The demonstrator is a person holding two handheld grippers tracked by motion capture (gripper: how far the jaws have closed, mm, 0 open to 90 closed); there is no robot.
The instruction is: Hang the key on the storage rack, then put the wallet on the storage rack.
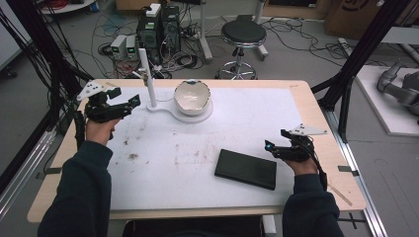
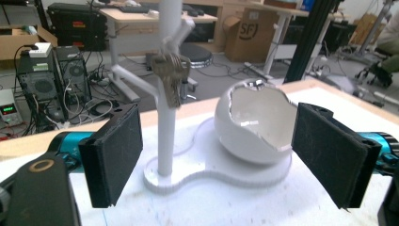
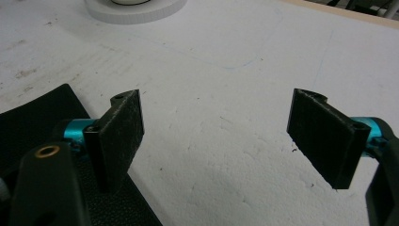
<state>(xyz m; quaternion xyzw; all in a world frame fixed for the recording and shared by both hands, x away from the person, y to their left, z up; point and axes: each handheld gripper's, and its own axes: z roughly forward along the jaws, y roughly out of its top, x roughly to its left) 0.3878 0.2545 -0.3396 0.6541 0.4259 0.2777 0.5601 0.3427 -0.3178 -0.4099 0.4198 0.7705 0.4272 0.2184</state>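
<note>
Keys hanging on the white stand, both tools spread.

The left tool [image 1: 129, 102], at ten o'clock on the worktop [image 1: 316, 106], is spread with nothing between its jaws, facing the keys [image 2: 170, 77] hung on the stand [image 2: 167, 94]. The white bowl [image 1: 191, 96] sits just beside. The right tool [image 1: 271, 146], spread, hovers at four o'clock beside the black case [image 1: 245, 169].
</note>
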